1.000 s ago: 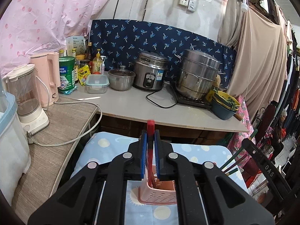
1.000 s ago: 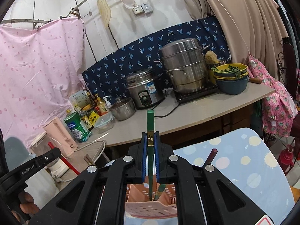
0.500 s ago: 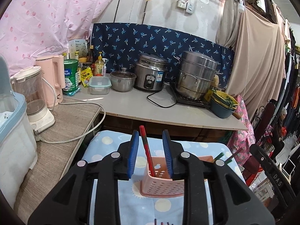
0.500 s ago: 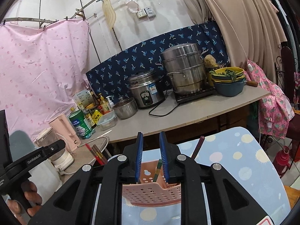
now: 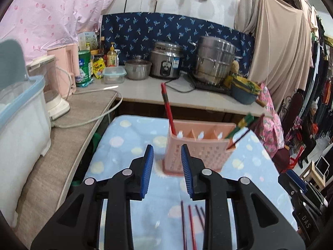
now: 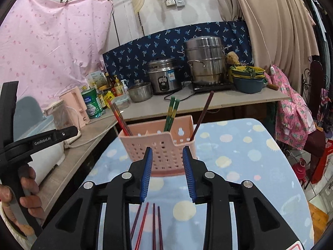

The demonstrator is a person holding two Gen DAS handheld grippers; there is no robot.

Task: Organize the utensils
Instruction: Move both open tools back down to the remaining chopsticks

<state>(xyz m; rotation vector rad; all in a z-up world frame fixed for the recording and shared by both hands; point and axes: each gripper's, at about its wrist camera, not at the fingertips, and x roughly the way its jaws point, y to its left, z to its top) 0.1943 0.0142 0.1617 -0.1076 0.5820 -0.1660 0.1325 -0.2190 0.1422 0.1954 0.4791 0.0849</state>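
Note:
A pink slotted basket (image 5: 197, 148) (image 6: 160, 145) stands on the blue dotted cloth (image 5: 129, 141). A red chopstick (image 5: 167, 106) leans in its left compartment. A green pair (image 6: 171, 112) stands in the middle and a dark brown stick (image 6: 204, 112) at the right end. My left gripper (image 5: 166, 148) is open and holds nothing, just short of the basket. My right gripper (image 6: 167, 149) is also short of the basket; its jaws are opening, with nothing between them. Several loose red and dark chopsticks (image 5: 191, 225) (image 6: 145, 223) lie on the cloth under the grippers.
A counter (image 5: 145, 87) behind the cloth holds a rice cooker (image 5: 166, 62), a steel steamer (image 5: 214, 60), a small pot and bowls. A side shelf on the left carries a blender (image 5: 54, 87) and a white tub. A hand (image 6: 27, 187) grips the left tool's handle.
Both grippers opened and let go: the red chopstick from the left, the green one from the right, both now in the basket. Both grippers drew back and sank, showing loose chopsticks below.

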